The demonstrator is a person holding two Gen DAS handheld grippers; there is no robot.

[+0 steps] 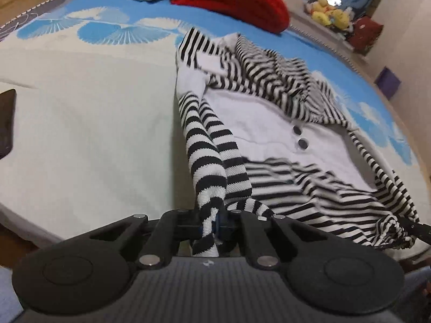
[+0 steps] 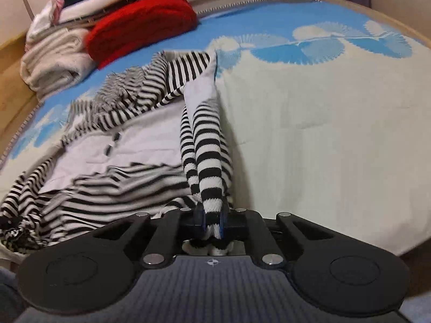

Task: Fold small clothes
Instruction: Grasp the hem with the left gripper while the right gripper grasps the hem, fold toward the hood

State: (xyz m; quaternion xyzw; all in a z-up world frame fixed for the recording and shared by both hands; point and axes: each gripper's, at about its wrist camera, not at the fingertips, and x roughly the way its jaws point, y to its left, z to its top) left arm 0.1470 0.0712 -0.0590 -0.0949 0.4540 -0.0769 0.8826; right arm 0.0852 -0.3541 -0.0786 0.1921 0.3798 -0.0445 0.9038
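A small black-and-white striped garment with a white front panel and dark buttons [image 1: 269, 140] lies on the bed; it also shows in the right wrist view [image 2: 134, 145]. My left gripper [image 1: 212, 228] is shut on a striped edge of the garment, which stretches taut away from the jaws. My right gripper [image 2: 212, 223] is shut on another striped edge of the same garment, also pulled taut. The right gripper's tip [image 1: 416, 227] shows at the far right of the left wrist view, at the garment's bunched corner.
The bed cover [image 1: 94, 123] is cream with blue fan patterns. A red knitted item [image 2: 142, 27] and folded pale clothes [image 2: 54, 56] lie at the bed's far end. A dark object [image 1: 6, 121] sits at the left edge. Yellow plush toys [image 1: 330, 13] sit on a ledge beyond.
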